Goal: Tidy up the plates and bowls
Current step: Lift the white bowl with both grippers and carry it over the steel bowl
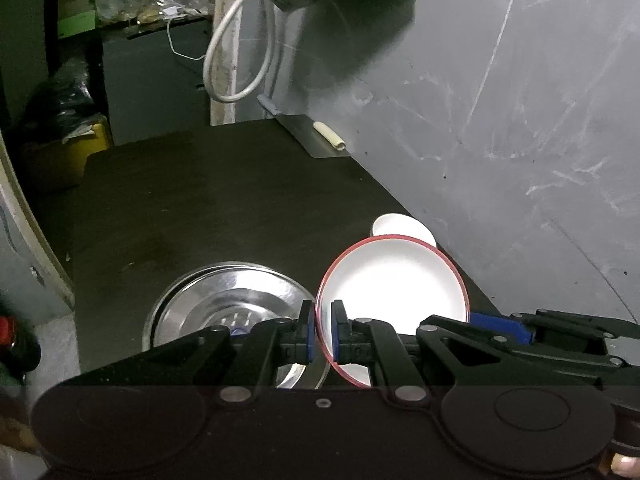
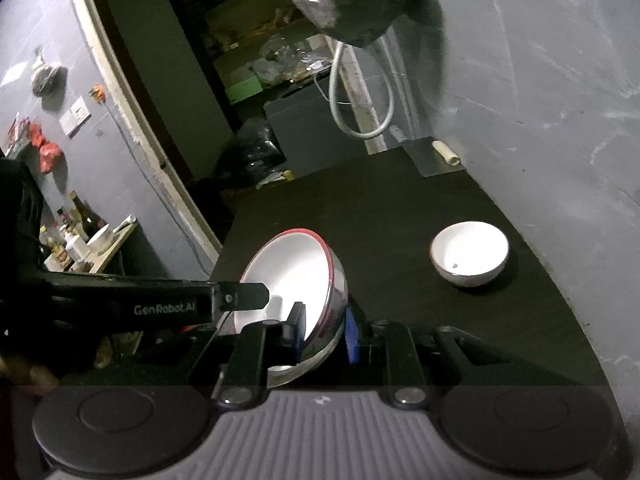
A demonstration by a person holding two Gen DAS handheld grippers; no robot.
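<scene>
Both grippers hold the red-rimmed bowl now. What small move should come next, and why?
Probably carry the red-rimmed bowl toward the steel plate and lower it there. Both the left gripper and the right gripper pinch its rim, the bowl is tilted above the dark table, and the white bowl sits apart.

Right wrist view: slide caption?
Both grippers clamp the red-rimmed bowl by its rim; a white bowl sits on the dark table.

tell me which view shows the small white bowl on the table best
The right wrist view: the small white bowl sits whole and unobstructed on the dark table. In the left wrist view only a sliver shows behind the red-rimmed bowl.
</scene>
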